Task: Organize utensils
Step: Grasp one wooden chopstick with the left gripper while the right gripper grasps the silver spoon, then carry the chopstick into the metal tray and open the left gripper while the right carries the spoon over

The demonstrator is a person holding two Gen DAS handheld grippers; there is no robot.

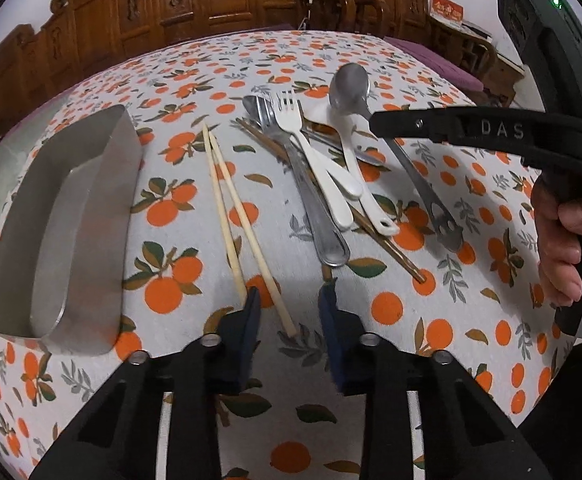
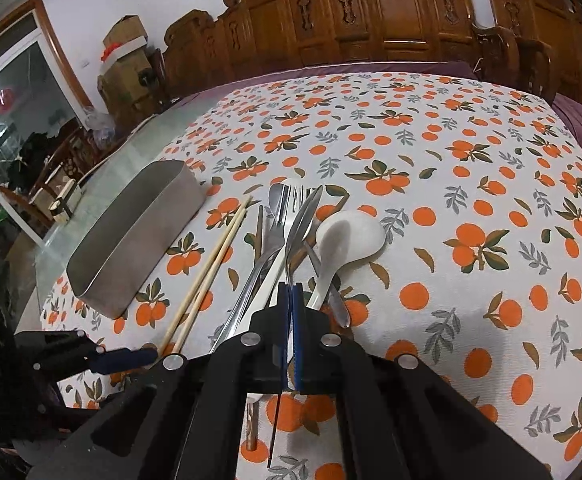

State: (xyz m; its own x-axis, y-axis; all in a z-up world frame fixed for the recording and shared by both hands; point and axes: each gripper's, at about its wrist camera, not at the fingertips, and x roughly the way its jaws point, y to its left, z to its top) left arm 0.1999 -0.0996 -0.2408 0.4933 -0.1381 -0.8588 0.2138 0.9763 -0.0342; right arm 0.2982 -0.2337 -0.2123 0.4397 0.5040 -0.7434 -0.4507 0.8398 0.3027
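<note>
Taking the metal tray (image 1: 67, 232) as the landmark, it lies at the left side of the orange-printed tablecloth (image 1: 431, 320), and its inside looks bare. Just right of the tray lie two pale chopsticks (image 1: 231, 216), close together and almost parallel. The left gripper (image 1: 289, 300) hovers low at their near ends with its fingers apart, holding nothing; one chopstick end lies between the fingers. Further right from the tray is the pile of utensils: a steel fork (image 1: 311, 200), a white plastic fork (image 1: 307, 144) and a white spoon (image 2: 347, 240) lie across a pair of dark brown chopsticks (image 1: 387, 244), touching one another. At the right side of this pile, farthest from the tray, is a steel spoon (image 1: 351, 84) with a long handle. In the right wrist view, the right gripper (image 2: 291, 292) has its fingers pressed together on the handle of this steel spoon, whose bowl is tilted above the pile.
</note>
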